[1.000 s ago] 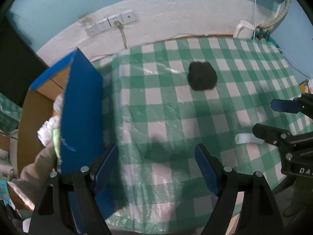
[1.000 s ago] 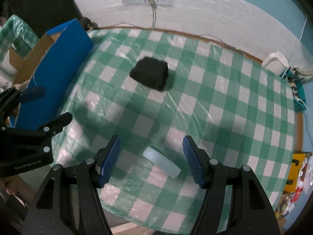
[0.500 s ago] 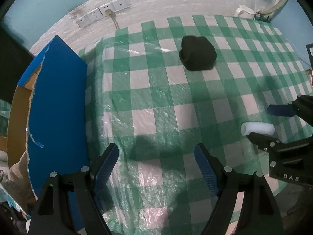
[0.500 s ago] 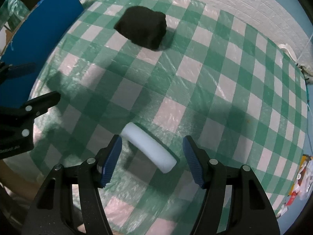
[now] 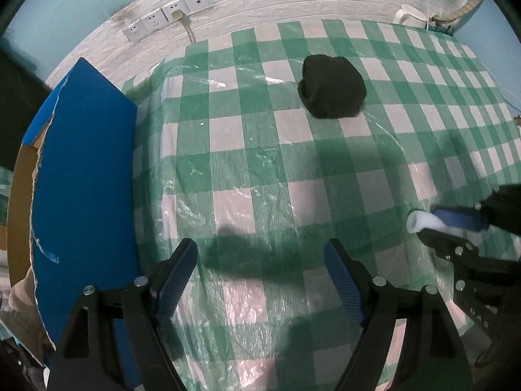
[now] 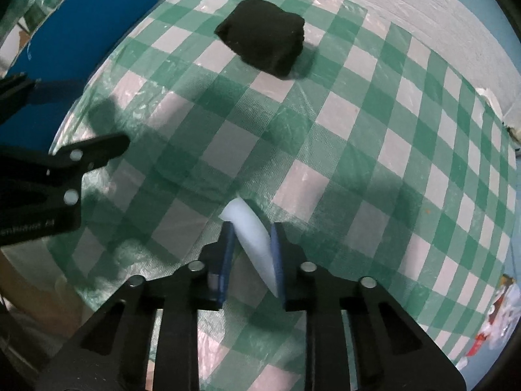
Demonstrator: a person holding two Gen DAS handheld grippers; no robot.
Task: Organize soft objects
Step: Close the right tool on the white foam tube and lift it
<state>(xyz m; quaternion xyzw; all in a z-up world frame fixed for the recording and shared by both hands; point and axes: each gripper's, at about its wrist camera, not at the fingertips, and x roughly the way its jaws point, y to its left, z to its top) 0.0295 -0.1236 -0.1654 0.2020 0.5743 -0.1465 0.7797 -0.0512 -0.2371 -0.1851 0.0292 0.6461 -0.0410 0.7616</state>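
A white foam roll (image 6: 249, 228) lies on the green checked tablecloth (image 6: 358, 130), and my right gripper (image 6: 251, 231) points straight down over it. Its jaws are closing, and both blue pads (image 6: 228, 251) press the roll's sides. In the left wrist view the same roll (image 5: 420, 223) sticks out of the right gripper (image 5: 436, 229) at the right edge. A black soft lump (image 5: 332, 89) sits farther back on the cloth, apart from both grippers. My left gripper (image 5: 260, 254) hangs open over bare cloth near the table's left front, holding nothing.
A blue-sided cardboard box (image 5: 84, 179) stands against the table's left edge, its inside mostly hidden. Wall sockets (image 5: 169, 21) with a cable sit on the white wall behind. A white kettle (image 5: 407, 16) is at the far right corner.
The right gripper dropped onto the white roll and its jaws came together around it. The left gripper sank a little toward the cloth and stayed open.
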